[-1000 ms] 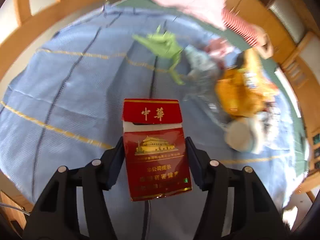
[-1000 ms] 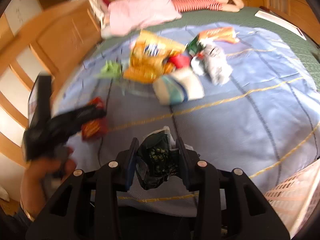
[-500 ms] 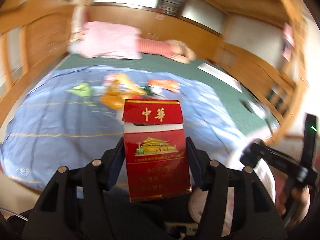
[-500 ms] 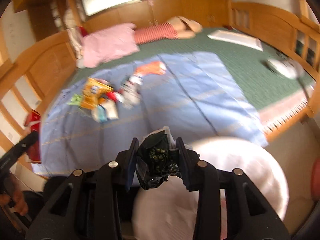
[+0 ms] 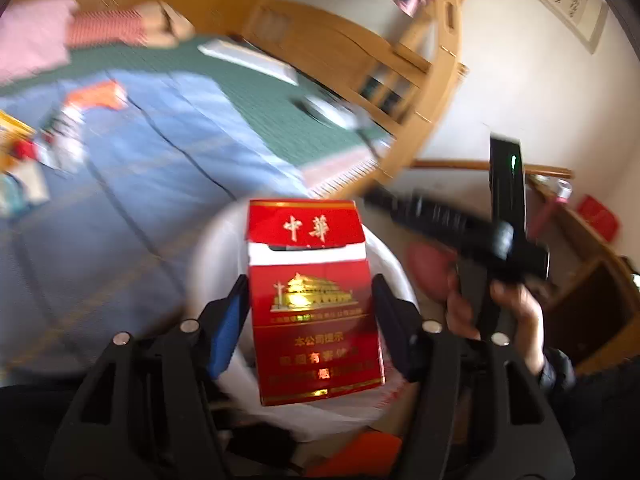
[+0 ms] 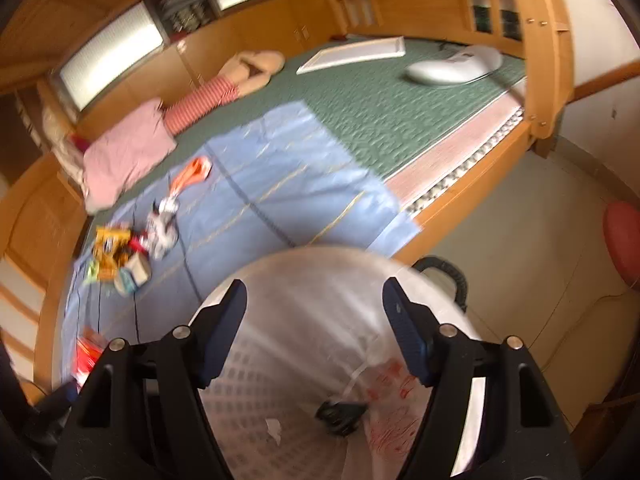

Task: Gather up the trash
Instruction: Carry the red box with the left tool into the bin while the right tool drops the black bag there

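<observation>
A red cigarette pack [image 5: 312,300] stands upright between the fingers of my left gripper [image 5: 308,292], above the white lined bin [image 5: 216,248]. The jaws are opening and the pads stand just off the pack's sides. My right gripper [image 6: 316,292] hangs over the same bin [image 6: 280,272], its jaws opening with nothing between them. A dark crumpled wrapper [image 6: 340,416] lies inside on the clear liner. More trash [image 6: 120,248] is heaped on the blue sheet [image 6: 280,184], with an orange wrapper [image 6: 196,170] farther back.
The blue sheet covers part of a green mattress [image 6: 400,112] in a wooden bed frame [image 6: 544,60]. A pink pillow [image 6: 128,152] and a white device [image 6: 452,66] lie on the bed. A red stool [image 6: 622,240] stands on the floor. A hand [image 5: 516,304] grips the other tool.
Both grippers swung from over the bed to above the bin. The right one let go of the dark wrapper, which now lies in the bin. The left jaws widened around the pack.
</observation>
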A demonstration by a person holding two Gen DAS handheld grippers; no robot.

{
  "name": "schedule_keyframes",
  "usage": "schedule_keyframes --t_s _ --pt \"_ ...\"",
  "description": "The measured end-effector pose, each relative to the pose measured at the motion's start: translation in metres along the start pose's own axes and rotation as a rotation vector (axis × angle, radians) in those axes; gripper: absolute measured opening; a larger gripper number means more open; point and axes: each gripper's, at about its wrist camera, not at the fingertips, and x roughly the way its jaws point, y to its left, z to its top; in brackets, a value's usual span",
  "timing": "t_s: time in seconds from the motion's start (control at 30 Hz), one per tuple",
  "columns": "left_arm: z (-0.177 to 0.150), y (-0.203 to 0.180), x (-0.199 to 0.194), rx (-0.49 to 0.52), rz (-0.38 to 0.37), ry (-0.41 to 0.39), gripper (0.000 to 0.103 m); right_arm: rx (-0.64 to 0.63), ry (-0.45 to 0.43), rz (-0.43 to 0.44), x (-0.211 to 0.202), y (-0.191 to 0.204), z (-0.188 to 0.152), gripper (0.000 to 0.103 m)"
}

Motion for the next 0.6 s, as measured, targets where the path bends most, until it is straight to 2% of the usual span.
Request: schedule_keyframes --t_s 0.03,0.07,0.17,0.27,0.37,0.53,0.57,0.6 --pt "-0.002 0.001 0.008 -0.017 -0.021 0.016 0.085 0.005 -0.009 -0.014 -0.001 -0.004 0.002 0.071" --pt "-0.003 0.004 0.014 -0.038 -0.033 0.024 0.093 0.009 -0.016 -0.027 -0.002 -0.012 0.003 0.071" --pt "-0.002 0.016 0.015 -0.086 -0.032 0.012 0.093 0.025 -0.02 -0.04 0.003 -0.019 0.003 0.071" --pt "0.005 0.039 -0.013 -0.112 0.068 -0.068 0.093 0.017 -0.001 -0.031 0.011 -0.01 0.001 0.071" --pt "0.012 0.078 -0.053 -0.184 0.191 -0.167 0.093 -0.02 0.023 0.01 0.02 0.018 0.003 0.071" --pt "0.017 0.166 -0.133 -0.367 0.43 -0.318 0.093 -0.113 0.087 0.15 0.043 0.096 0.017 0.071" --pt "0.016 0.179 -0.146 -0.392 0.474 -0.33 0.093 -0.142 0.106 0.181 0.05 0.116 0.021 0.071" --pt "0.015 0.198 -0.159 -0.42 0.549 -0.339 0.093 -0.182 0.128 0.214 0.059 0.142 0.025 0.071"
